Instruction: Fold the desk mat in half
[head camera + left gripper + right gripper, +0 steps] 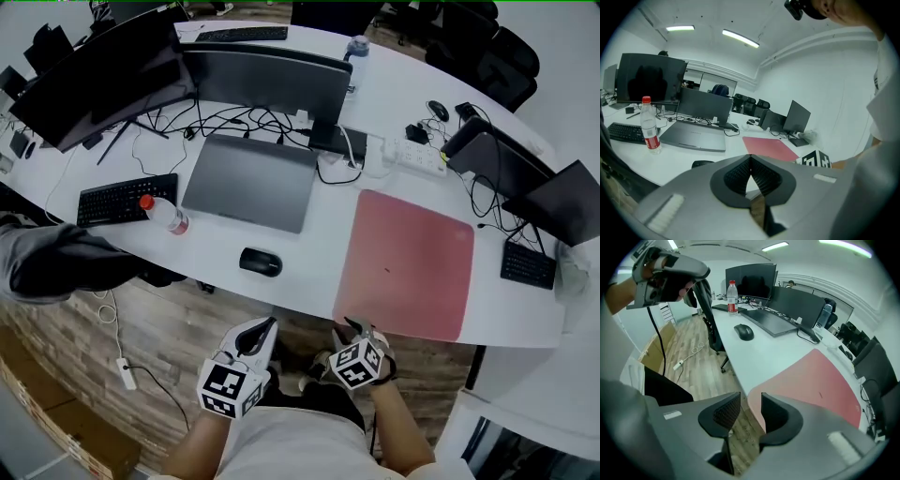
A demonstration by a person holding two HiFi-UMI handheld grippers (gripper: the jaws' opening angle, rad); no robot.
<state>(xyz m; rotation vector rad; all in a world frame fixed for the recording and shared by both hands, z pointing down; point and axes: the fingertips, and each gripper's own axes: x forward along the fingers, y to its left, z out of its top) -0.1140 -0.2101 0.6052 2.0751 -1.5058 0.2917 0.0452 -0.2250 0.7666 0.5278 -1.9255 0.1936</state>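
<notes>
The right tongs point(352, 327) stood released, their two black pads parted with a clear gap between them, pointing steeply down at the near edge of the white desk point(309, 248). The red desk mat point(405, 262) lay flat and unfolded on the desk just ahead of them. In the right gripper view its near corner point(754, 404) showed through the gap of the right tongs point(750, 401), with neither pad pressing on it. The left tongs point(265, 329) hung just beside the right pair, off the desk's edge and over the wooden floor point(159, 337). In the left gripper view the left tongs point(750, 159) were clenched tip to tip with nothing between them. Ahead of the left tongs a black mouse point(260, 262) sat on the desk, and beyond it a closed grey laptop point(248, 181). Further out to their left stood a red-capped water bottle point(166, 214) beside a black keyboard point(125, 198).
</notes>
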